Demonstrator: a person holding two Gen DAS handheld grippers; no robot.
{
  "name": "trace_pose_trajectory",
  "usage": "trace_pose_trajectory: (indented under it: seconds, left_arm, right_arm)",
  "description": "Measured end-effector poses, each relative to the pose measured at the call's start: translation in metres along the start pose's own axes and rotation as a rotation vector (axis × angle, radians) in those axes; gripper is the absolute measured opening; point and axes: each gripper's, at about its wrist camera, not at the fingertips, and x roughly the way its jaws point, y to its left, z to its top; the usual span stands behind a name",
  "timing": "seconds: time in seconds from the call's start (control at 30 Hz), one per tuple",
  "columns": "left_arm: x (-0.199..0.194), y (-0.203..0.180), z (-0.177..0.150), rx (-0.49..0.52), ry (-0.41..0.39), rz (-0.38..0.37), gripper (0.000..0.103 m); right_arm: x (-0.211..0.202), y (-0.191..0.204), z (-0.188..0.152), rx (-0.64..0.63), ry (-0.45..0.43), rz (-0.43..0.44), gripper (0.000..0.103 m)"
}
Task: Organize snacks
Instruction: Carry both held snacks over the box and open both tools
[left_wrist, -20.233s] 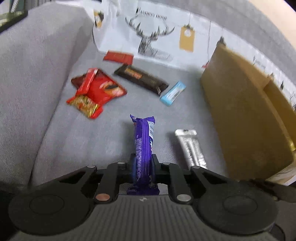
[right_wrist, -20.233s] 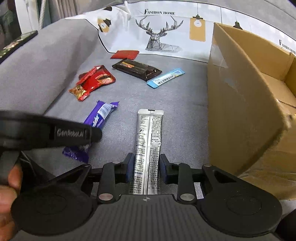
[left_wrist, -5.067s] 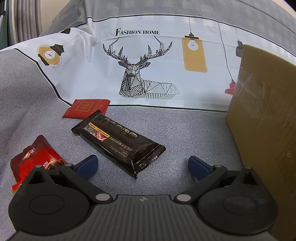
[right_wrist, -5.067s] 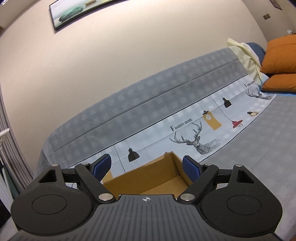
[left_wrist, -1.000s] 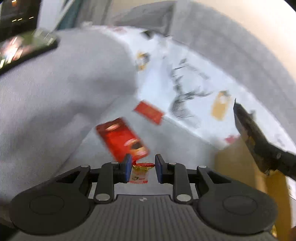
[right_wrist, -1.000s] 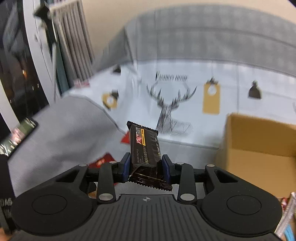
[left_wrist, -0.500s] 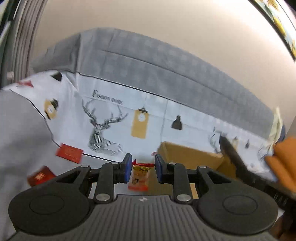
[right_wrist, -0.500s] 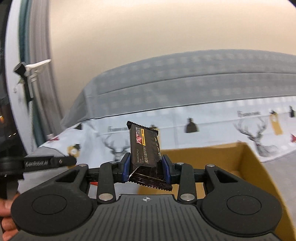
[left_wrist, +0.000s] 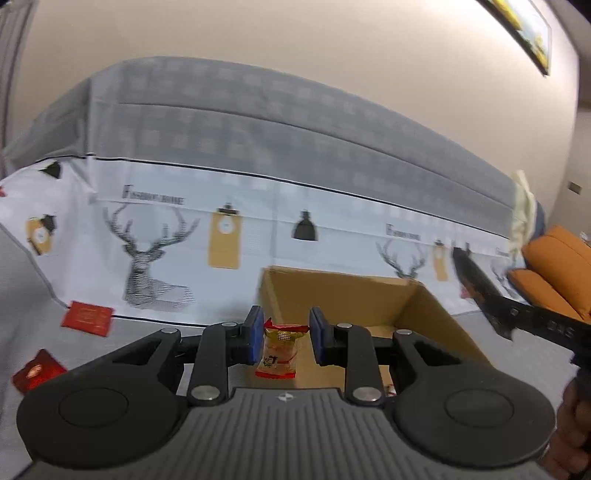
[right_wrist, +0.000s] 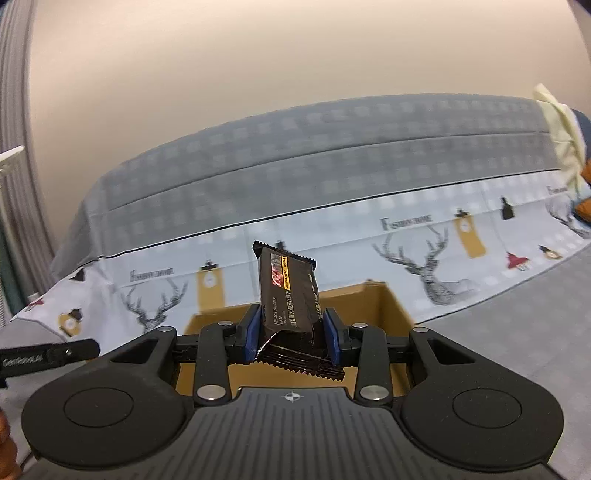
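Grey bedding (left_wrist: 155, 328) spreads below; the left gripper (left_wrist: 285, 332) clamps a small candy packet (left_wrist: 279, 350), the right gripper (right_wrist: 291, 334) a black truffle bar (right_wrist: 288, 291), both before the open cardboard box (left_wrist: 354, 295). Beyond: deer-print sheet (left_wrist: 155, 254), beige wall (left_wrist: 295, 44).

Each fisheye camera sits just behind its tool, looking forward and slightly downward along the two fingers. Both views close on the open cardboard box (left_wrist: 354, 295) (right_wrist: 373, 299) and share the deer-print sheet (left_wrist: 155, 243) (right_wrist: 436, 269) behind it.
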Motion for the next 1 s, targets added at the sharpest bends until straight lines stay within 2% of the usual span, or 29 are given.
trace_pose_trajectory:
  seconds: [0.2, 0.33, 0.83, 0.93, 0.97, 1.0]
  left_arm:
    - [0.0, -0.028, -0.007, 0.074, -0.03, -0.089, 0.029]
    - [0.002, -0.039, -0.011, 0.108, -0.032, -0.108, 0.029]
    - [0.012, -0.047, -0.012, 0.097, -0.008, -0.134, 0.029]
    - [0.012, -0.047, -0.012, 0.08, -0.001, -0.188, 0.03]
    - [0.013, -0.047, -0.012, 0.066, 0.013, -0.231, 0.039]
    - [0.014, -0.047, -0.011, 0.053, 0.025, -0.26, 0.061]
  right_arm:
    - [0.0, -0.007, -0.004, 0.0, 0.011, -0.037, 0.038]
    - [0.0, -0.009, -0.004, -0.008, 0.015, -0.048, 0.038]
    - [0.0, -0.008, -0.006, -0.02, 0.018, -0.066, 0.038]
    - [0.001, -0.008, -0.007, -0.02, 0.025, -0.064, 0.038]
    - [0.002, -0.008, -0.007, -0.017, 0.036, -0.06, 0.039]
    - [0.003, -0.008, -0.008, -0.015, 0.046, -0.058, 0.041]
